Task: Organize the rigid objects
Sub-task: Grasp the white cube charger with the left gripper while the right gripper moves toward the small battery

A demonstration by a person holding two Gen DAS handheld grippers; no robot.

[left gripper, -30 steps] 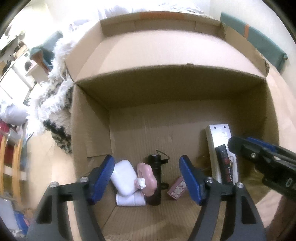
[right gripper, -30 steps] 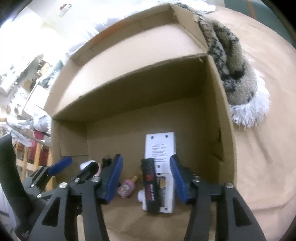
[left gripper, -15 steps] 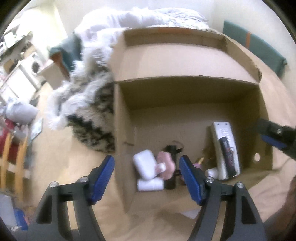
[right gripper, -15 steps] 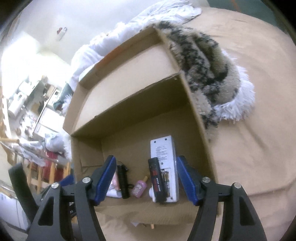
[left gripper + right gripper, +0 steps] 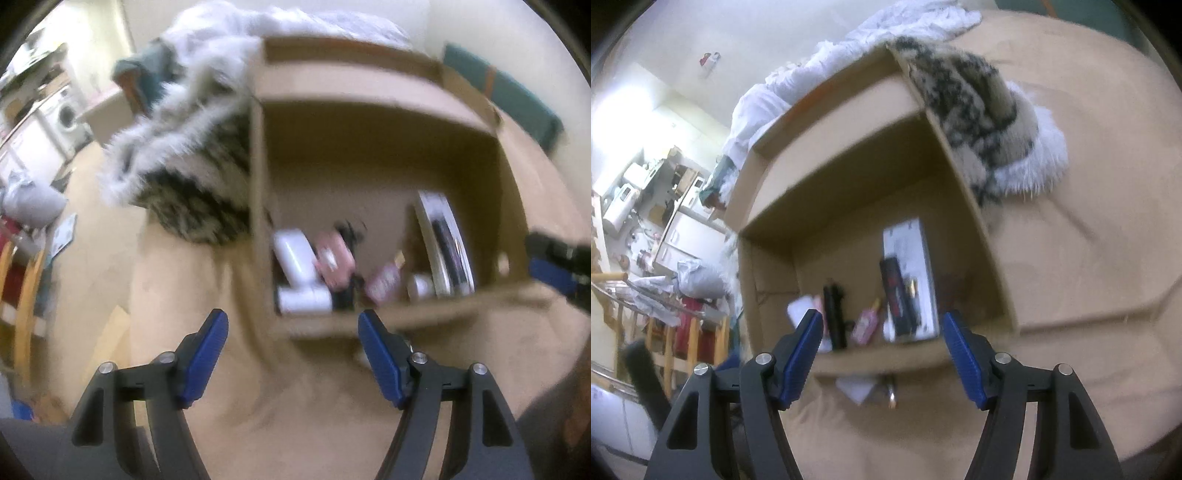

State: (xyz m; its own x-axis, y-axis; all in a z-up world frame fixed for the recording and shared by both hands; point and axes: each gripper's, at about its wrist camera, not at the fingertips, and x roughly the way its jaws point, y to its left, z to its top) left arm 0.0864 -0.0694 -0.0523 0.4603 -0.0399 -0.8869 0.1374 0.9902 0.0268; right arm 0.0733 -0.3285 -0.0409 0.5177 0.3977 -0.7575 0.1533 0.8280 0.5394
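An open cardboard box (image 5: 373, 92) (image 5: 993, 280) sits on a tan bedcover. Along its near wall lie a white case (image 5: 295, 254), a white tube (image 5: 304, 300), a pink item (image 5: 334, 258), a black cylinder (image 5: 834, 310), a small pink bottle (image 5: 866, 323) and a white remote (image 5: 921, 266) with a black bar (image 5: 897, 295) on it. My left gripper (image 5: 293, 350) is open and empty, outside the box at its near left corner. My right gripper (image 5: 882, 350) is open and empty, just in front of the box's near wall. The left view is blurred.
A furry black-and-white blanket (image 5: 192, 173) (image 5: 979, 114) lies against the box's far side. A white scrap (image 5: 857, 389) and a small metal piece (image 5: 892, 391) lie on the cover before the box. Furniture and clutter (image 5: 646, 221) stand beyond the bed.
Both grippers have pulled back out of the box and stayed open. The left one has shifted left of the box. The right one left the black bar lying on the remote.
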